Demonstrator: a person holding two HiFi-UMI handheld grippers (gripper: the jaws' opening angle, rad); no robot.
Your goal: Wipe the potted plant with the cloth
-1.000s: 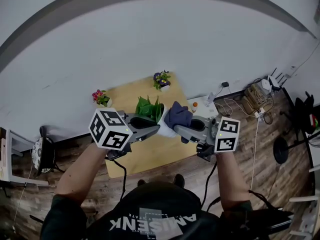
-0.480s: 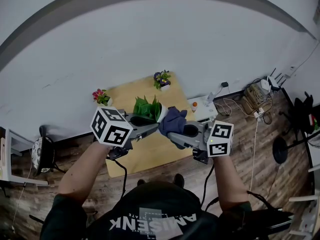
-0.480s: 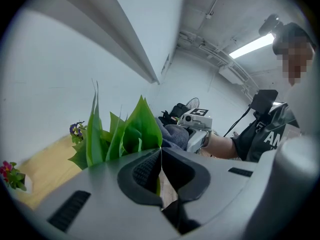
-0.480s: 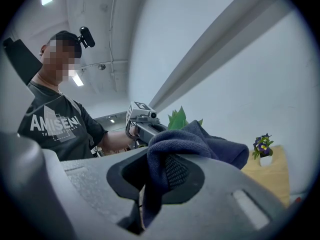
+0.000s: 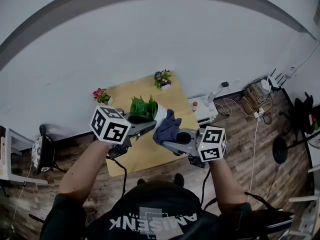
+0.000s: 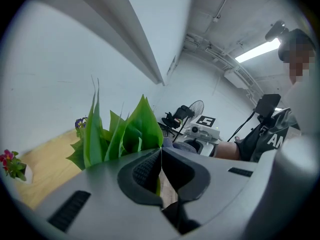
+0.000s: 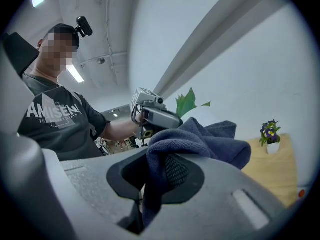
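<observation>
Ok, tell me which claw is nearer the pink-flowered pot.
Left. In the head view the left claw, gripping a leaf of the green plant, is right of the pink-flowered pot. The right claw, holding the cloth, is farther right, past the plant.

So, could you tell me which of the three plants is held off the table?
The flowerless green plant, pinched by the left gripper; the pink plant and the purple plant stand on the table.
</observation>
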